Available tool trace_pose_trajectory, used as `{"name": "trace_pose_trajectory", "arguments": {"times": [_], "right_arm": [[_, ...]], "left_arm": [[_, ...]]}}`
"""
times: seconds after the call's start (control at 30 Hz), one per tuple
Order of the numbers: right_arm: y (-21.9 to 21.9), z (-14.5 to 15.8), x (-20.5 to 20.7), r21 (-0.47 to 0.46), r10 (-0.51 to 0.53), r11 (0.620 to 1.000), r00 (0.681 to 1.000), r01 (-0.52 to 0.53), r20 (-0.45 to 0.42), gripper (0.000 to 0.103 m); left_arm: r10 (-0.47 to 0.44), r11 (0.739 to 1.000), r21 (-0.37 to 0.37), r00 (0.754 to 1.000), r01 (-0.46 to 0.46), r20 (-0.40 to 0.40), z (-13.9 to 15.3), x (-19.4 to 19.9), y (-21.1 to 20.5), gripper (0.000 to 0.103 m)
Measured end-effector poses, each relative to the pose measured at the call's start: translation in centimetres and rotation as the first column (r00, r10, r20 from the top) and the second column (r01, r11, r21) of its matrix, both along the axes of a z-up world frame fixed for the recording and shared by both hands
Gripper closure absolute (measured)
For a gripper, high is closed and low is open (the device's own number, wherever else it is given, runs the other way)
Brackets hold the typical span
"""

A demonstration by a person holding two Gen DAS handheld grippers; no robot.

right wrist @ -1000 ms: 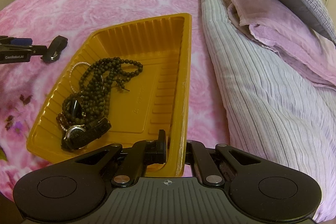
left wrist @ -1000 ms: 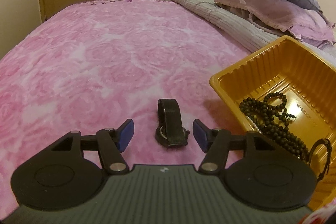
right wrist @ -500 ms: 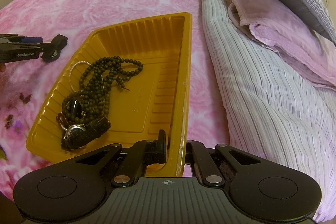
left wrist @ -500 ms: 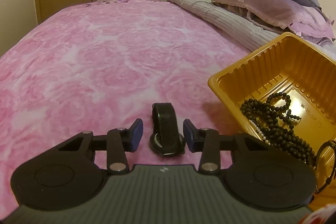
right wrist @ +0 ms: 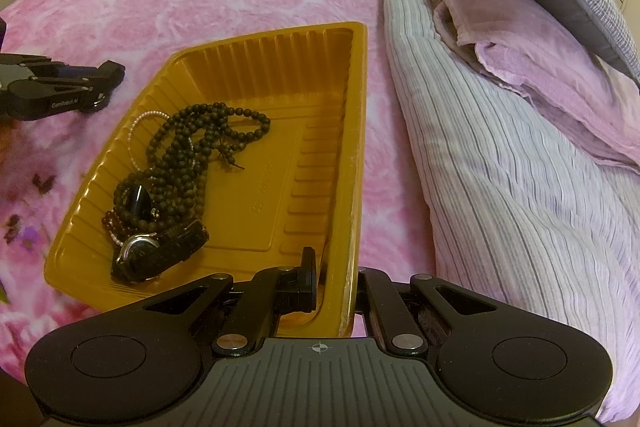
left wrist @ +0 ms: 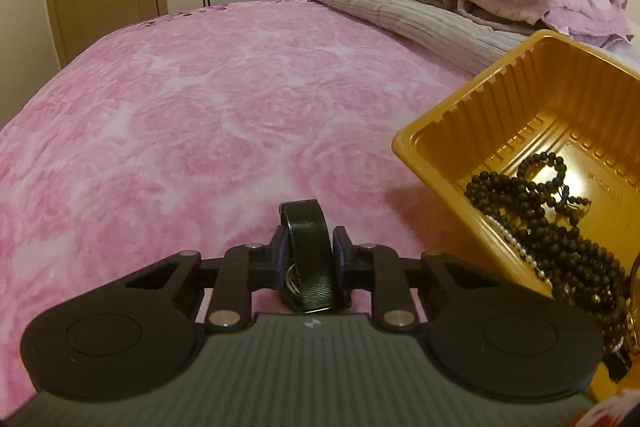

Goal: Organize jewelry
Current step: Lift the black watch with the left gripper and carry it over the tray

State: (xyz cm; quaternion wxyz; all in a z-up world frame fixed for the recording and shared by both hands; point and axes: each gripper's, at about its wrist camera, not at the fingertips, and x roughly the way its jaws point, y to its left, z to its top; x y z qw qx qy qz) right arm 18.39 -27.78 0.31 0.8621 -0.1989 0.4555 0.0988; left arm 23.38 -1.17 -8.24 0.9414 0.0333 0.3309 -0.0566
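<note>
Pink rose-print bedspread (left wrist: pixel 208 115) fills the left wrist view, and we have the left gripper (left wrist: pixel 308 255), jaws just closing, pinched on the strap of a black watch (left wrist: pixel 309 251) lying on the bed beside the orange tray (left wrist: pixel 432 163). We want a firm squeeze before lifting, or the strap could slip. Over to the right wrist view: the right gripper (right wrist: pixel 336 287) clamps the tray's near wall, steadying it. Inside we count one watch (right wrist: pixel 156 253), one pearl strand (right wrist: pixel 146 117) and a tangle of dark bead strands (right wrist: pixel 188 147) we can't separate.

"Genrobot.AI" on left gripper (right wrist: pixel 102 83)
</note>
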Motion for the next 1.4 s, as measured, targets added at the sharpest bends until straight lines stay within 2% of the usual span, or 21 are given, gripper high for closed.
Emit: {"name": "trace_pose_trajectory", "arguments": {"times": [0.23, 0.4, 0.67, 1.1, 1.4], "right_arm": [[0.0, 0.0, 0.0, 0.001, -0.001, 1.000, 1.000, 0.001, 0.001, 0.098], [-0.1, 0.0, -0.1, 0.005, -0.001, 1.000, 1.000, 0.001, 0.004, 0.098], [-0.1, 0.0, -0.2, 0.006, -0.002, 1.000, 1.000, 0.002, 0.007, 0.098], [-0.1, 0.1, -0.3, 0.011, -0.006, 1.000, 1.000, 0.006, 0.004, 0.098], [-0.1, 0.0, -0.3, 0.011, -0.008, 1.000, 1.000, 0.008, 0.003, 0.098]], "left_arm": [[-0.047, 0.999, -0.018, 0.999, 0.048, 0.025, 2.3, -2.6, 0.9, 0.085], [-0.089, 0.996, 0.002, 0.996, 0.089, 0.006, 3.8, -5.3, 1.9, 0.085], [-0.071, 0.997, 0.030, 0.997, 0.072, -0.022, 3.5, -9.1, 4.1, 0.085], [-0.020, 0.999, 0.026, 1.000, 0.020, -0.019, 1.4, -8.6, 3.7, 0.084], [-0.030, 0.999, 0.040, 0.999, 0.030, -0.016, 0.8, -7.7, 3.3, 0.084]]}}
